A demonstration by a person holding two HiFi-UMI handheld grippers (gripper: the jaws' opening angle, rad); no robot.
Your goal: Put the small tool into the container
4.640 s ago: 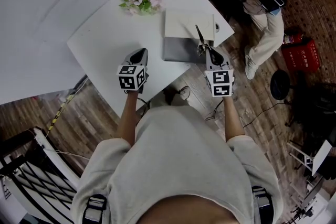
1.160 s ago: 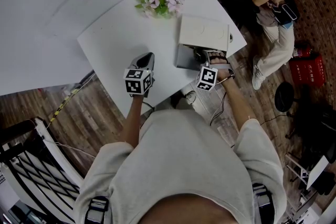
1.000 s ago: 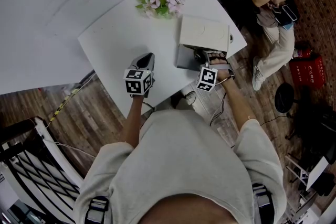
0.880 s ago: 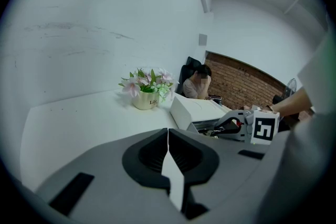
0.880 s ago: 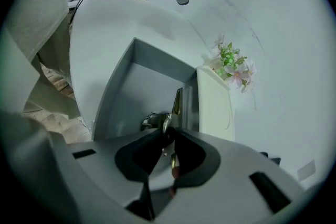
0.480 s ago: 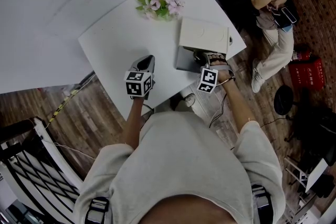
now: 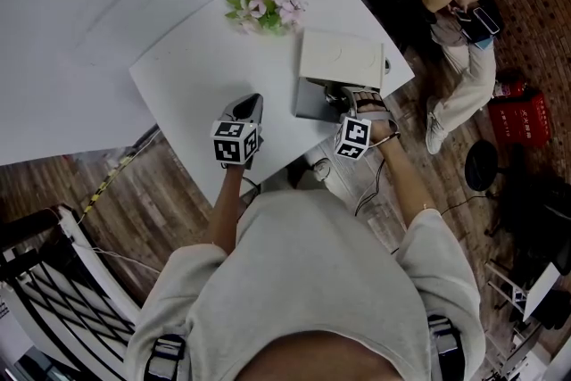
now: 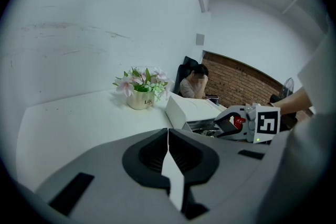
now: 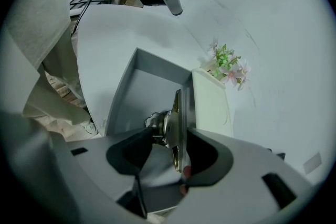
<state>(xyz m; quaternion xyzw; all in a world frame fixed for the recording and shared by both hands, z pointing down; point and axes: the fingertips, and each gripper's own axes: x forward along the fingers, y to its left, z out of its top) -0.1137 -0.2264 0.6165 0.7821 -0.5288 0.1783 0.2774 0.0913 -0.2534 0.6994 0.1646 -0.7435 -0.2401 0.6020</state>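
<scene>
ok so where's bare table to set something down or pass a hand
Bare: the wide white table stretch between the flower pot, the left gripper and the grey container. Crowded: the right edge, where the white box abuts the container and the right gripper, jaws just opened, hangs over it with the small tool between them.

Flowers [image 7: 263,4] behind container [image 7: 310,108] on table [image 7: 192,71]

Three cameras, one bench corner.
Head view: high overhead, looking steeply down on the bench [image 7: 196,67] and floor [image 7: 161,192]. Left gripper view: low, near level across the bench; right gripper [image 8: 220,127] at its right. Right gripper view: close, tilted down into the container [image 9: 142,97]; left gripper [image 9: 173,0] at top. All three share the flowers [image 7: 263,3] and container.
</scene>
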